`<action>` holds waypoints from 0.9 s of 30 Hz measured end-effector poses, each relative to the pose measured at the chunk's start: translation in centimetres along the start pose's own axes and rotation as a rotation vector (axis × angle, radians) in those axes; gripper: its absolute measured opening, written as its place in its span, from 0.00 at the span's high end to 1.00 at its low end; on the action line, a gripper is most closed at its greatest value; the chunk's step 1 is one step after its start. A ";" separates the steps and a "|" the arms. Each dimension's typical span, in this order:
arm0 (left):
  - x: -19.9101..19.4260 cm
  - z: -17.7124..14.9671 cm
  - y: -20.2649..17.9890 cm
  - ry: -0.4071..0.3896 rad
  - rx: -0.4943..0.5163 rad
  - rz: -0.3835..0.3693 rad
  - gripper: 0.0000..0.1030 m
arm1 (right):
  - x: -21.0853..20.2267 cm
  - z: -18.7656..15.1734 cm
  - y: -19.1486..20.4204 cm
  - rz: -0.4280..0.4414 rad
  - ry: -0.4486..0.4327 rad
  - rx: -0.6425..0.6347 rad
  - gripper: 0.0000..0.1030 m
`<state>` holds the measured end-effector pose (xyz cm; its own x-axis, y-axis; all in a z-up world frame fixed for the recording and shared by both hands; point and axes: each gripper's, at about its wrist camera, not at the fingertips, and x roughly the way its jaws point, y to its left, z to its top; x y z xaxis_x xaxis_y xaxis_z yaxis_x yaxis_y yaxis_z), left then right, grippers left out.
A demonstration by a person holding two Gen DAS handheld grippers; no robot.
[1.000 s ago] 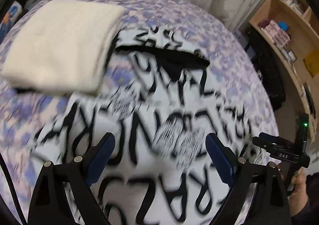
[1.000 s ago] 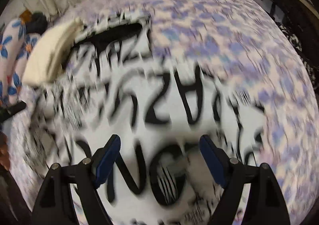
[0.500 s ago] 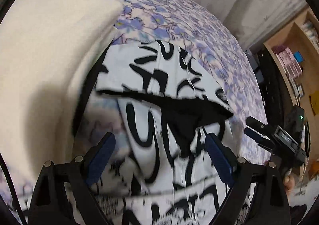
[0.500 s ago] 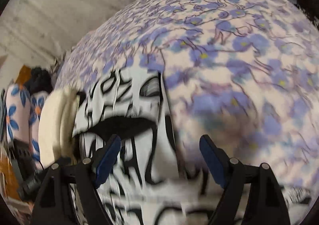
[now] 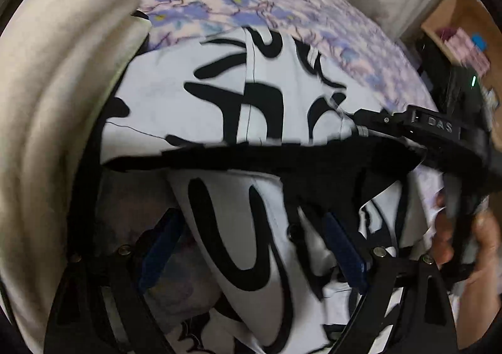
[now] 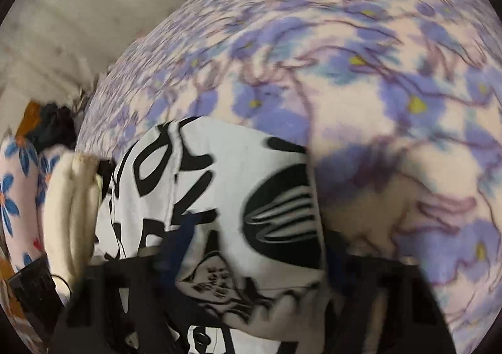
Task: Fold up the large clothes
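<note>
A large white garment (image 5: pixel 219 97) with bold black lettering lies on the bed, its black neck opening (image 5: pixel 282 159) running across the left wrist view. My left gripper (image 5: pixel 251 252) hangs open low over the cloth just below that opening, with a fold between its blue pads (image 5: pixel 160 250). My right gripper (image 6: pixel 257 250) is blurred. Its jaws are closing while still wide apart, and the garment's corner (image 6: pixel 251 197) lies between them. In the left wrist view the right gripper (image 5: pixel 360 129) reaches the garment's right shoulder, with a hand (image 5: pixel 477 244) holding it.
A folded cream cloth (image 5: pixel 62 103) lies against the garment's left side and also shows as the cream cloth (image 6: pixel 72 213) in the right wrist view. The purple floral bedsheet (image 6: pixel 376 87) spreads beyond. A wooden shelf (image 5: pixel 464 40) stands right; a blue-flowered fabric (image 6: pixel 18 184) lies at the left.
Both grippers have moved forward and down along the garment to its neck end. The collar and cream cloth now fill the views. The right gripper's fingers now blur over the corner.
</note>
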<state>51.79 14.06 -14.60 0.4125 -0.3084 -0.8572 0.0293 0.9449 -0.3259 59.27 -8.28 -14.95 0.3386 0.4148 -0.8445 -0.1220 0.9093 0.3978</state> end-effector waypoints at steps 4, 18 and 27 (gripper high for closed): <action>-0.5 -0.9 -0.2 -0.010 -0.008 -0.011 0.12 | -3.3 -1.4 2.5 0.028 -0.096 -0.182 0.95; -12.8 -14.3 -0.2 -0.053 0.035 -0.196 0.13 | -21.4 -25.0 8.4 -0.050 -0.516 -1.028 0.95; -15.9 -24.9 -0.4 0.000 0.059 -0.177 0.13 | -21.3 -37.1 4.5 -0.261 -0.442 -1.045 0.87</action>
<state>22.59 15.82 -10.75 0.3961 -0.4701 -0.7888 0.1543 0.8809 -0.4475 16.91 -11.86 -8.49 0.7375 0.3513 -0.5767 -0.6406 0.6343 -0.4328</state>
